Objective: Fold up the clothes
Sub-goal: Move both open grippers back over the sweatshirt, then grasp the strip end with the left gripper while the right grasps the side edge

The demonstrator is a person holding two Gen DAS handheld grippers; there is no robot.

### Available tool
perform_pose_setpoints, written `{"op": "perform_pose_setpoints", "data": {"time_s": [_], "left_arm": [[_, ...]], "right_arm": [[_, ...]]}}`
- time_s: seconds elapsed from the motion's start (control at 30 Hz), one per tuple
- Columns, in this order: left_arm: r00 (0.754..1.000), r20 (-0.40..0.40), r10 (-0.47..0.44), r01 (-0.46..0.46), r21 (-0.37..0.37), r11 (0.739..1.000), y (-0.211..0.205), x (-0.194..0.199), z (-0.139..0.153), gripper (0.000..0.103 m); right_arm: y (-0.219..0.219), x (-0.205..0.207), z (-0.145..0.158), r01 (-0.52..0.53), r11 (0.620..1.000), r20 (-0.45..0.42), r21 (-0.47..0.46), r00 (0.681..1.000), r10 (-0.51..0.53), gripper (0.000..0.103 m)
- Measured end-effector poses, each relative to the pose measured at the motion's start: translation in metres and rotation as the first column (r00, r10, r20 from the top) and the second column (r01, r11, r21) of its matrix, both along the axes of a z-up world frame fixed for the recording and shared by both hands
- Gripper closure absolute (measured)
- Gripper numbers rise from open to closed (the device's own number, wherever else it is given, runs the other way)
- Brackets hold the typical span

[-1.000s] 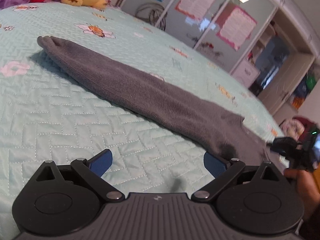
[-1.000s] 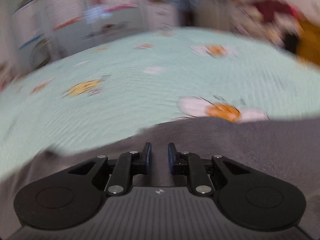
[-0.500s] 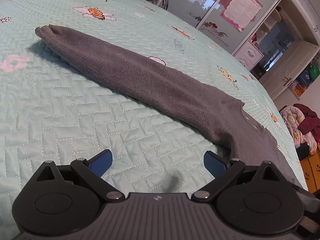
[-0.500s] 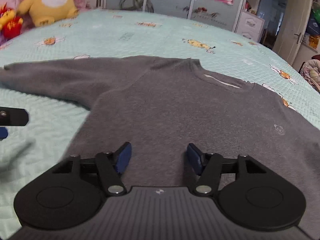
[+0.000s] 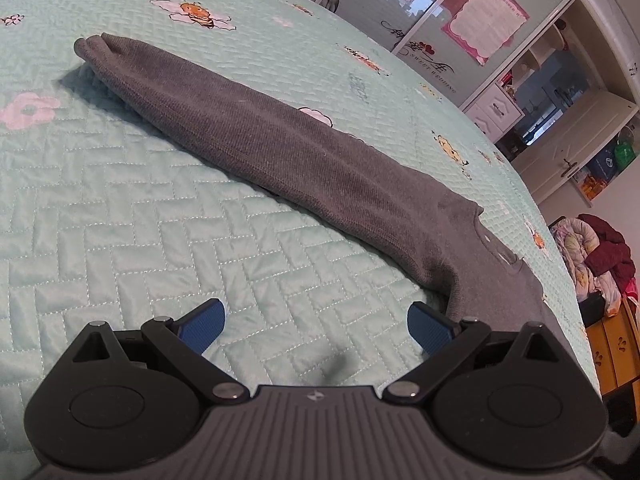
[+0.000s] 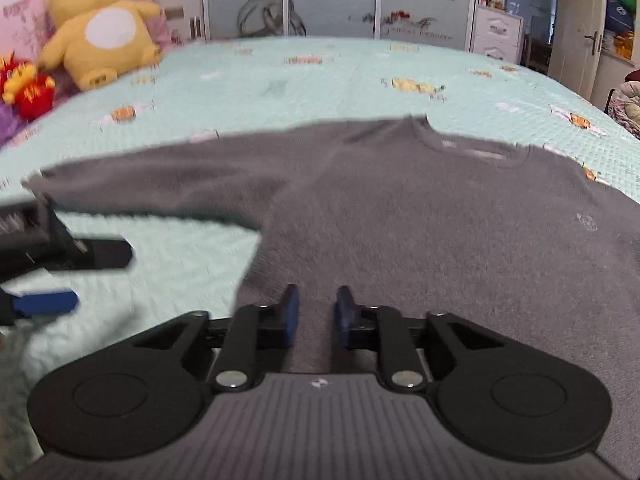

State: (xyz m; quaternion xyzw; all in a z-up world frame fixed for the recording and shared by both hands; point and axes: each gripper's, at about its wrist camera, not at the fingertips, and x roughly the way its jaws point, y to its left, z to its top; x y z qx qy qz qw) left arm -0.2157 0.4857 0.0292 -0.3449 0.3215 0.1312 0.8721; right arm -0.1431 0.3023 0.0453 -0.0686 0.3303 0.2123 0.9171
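Observation:
A grey long-sleeved sweater (image 6: 420, 220) lies flat on the mint quilted bed, collar away from me. Its left sleeve (image 5: 248, 136) stretches out straight across the quilt in the left wrist view. My left gripper (image 5: 316, 322) is open and empty, low over the quilt just short of the armpit; it also shows at the left edge of the right wrist view (image 6: 60, 276). My right gripper (image 6: 317, 312) hovers over the sweater's lower body, its jaws a narrow gap apart with grey fabric seen between them; whether it pinches the cloth is unclear.
A yellow plush toy (image 6: 100, 36) and a red one (image 6: 28, 88) sit at the head of the bed. Wardrobe doors with posters (image 5: 484, 24) stand behind. A pile of clothes (image 5: 596, 256) lies beyond the bed's right edge.
My right gripper's jaws have narrowed from clearly open half a second ago to a small gap, and it shifted slightly. My left gripper stayed open and moved a little closer to the sleeve.

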Motion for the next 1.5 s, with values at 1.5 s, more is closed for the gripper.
{"op": "perform_pose_setpoints", "data": {"time_s": [1.5], "left_arm": [[0.917, 0.248, 0.313, -0.217, -0.349, 0.912, 0.06, -0.042, -0.022, 0.003]], "right_arm": [[-0.025, -0.005, -0.005, 0.02, 0.988, -0.012, 0.15, 1.0, -0.019, 0.085]]}}
